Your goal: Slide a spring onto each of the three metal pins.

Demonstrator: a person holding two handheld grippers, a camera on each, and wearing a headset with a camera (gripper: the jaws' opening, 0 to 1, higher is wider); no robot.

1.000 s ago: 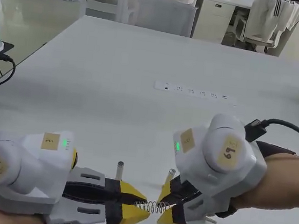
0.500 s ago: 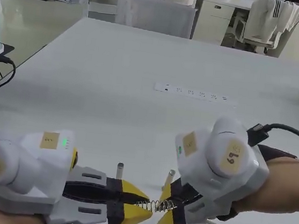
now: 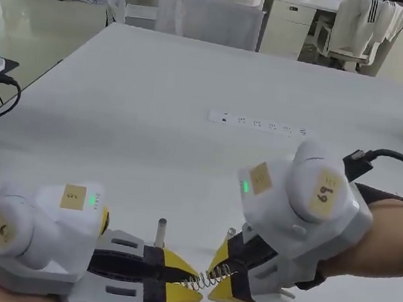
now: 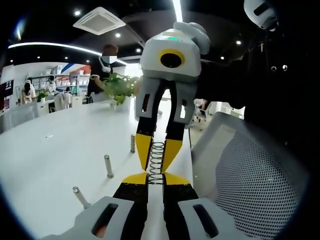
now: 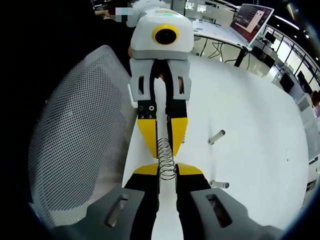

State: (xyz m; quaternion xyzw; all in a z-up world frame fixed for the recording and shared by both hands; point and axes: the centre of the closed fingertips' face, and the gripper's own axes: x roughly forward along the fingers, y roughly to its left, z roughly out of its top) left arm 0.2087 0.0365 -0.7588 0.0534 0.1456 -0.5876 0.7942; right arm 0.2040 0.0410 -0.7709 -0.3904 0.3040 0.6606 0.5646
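Observation:
A small metal spring (image 3: pixel 207 275) spans the gap between my two grippers, low over the white table (image 3: pixel 194 85). My left gripper (image 3: pixel 187 289) is shut on its left end and my right gripper (image 3: pixel 221 273) on its right end. In the left gripper view the spring (image 4: pixel 156 160) runs from my own jaws up into the right gripper (image 4: pixel 156 150). In the right gripper view the spring (image 5: pixel 165 159) leads to the left gripper (image 5: pixel 162 139). One bare upright pin (image 3: pixel 161 229) stands just behind the tips, and a second pin (image 3: pixel 231 233) is half hidden by the right gripper. Further pins (image 4: pixel 107 165) (image 5: pixel 216 136) stand on the table.
A white power strip (image 3: pixel 259 123) lies mid-table beyond the grippers. A black cable (image 3: pixel 393 162) trails from the right gripper. A grey mesh chair (image 4: pixel 250 170) (image 5: pixel 75 125) sits close at the near table edge. A third post (image 4: pixel 132 143) looks ribbed.
The right gripper has risen and tilted a little, so the spring now slants up toward it. The left gripper sits slightly lower in the picture.

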